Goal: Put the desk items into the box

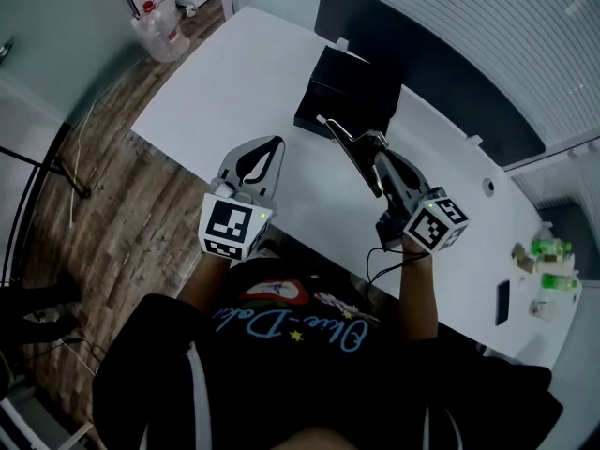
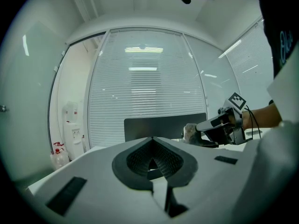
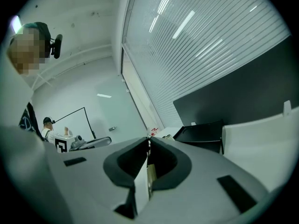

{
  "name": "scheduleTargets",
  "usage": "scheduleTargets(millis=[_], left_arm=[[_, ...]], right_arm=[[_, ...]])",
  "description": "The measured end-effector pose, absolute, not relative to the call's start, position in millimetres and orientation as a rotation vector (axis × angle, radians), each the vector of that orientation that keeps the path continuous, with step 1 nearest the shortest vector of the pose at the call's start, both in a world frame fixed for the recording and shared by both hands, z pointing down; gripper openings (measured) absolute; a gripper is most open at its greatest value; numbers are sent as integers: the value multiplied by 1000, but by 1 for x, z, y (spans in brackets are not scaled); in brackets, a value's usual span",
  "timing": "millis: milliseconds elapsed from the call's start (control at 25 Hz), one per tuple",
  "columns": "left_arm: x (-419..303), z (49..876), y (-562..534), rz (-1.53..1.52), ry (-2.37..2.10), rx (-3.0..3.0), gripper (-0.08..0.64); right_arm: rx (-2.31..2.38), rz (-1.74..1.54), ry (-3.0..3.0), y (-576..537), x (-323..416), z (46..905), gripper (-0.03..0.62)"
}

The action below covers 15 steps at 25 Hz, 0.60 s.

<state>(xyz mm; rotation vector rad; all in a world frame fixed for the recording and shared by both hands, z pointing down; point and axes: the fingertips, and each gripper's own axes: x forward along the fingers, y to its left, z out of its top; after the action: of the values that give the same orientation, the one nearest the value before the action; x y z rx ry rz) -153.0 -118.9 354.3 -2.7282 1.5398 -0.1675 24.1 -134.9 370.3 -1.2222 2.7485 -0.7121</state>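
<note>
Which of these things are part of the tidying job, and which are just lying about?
Part of the job: black box; thin flat item gripped in the right tool; left tool, shut and empty; maybe the green bottles at the desk's far end.
Just lying about: water jugs on the floor; dark panel behind the desk.

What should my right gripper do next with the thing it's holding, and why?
Probably carry it forward until it hangs over the black box. The right gripper is shut on a thin flat item whose far end only reaches the box's near edge.
</note>
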Motion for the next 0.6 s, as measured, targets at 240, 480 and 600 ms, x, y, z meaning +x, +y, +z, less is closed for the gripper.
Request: scheduleTargets(millis=[240, 480, 600], left_arm=[[-179, 354, -129, -174, 1506, -2738, 8], [-189, 353, -132, -174, 1441, -2769, 8], [-190, 354, -132, -163, 1416, -2792, 8]], right_arm=[[-1249, -699, 2704, -144, 3, 369, 29], [-1309, -684, 2669, -144, -7, 365, 29], [-1339, -676, 2660, -141, -8, 365, 29]])
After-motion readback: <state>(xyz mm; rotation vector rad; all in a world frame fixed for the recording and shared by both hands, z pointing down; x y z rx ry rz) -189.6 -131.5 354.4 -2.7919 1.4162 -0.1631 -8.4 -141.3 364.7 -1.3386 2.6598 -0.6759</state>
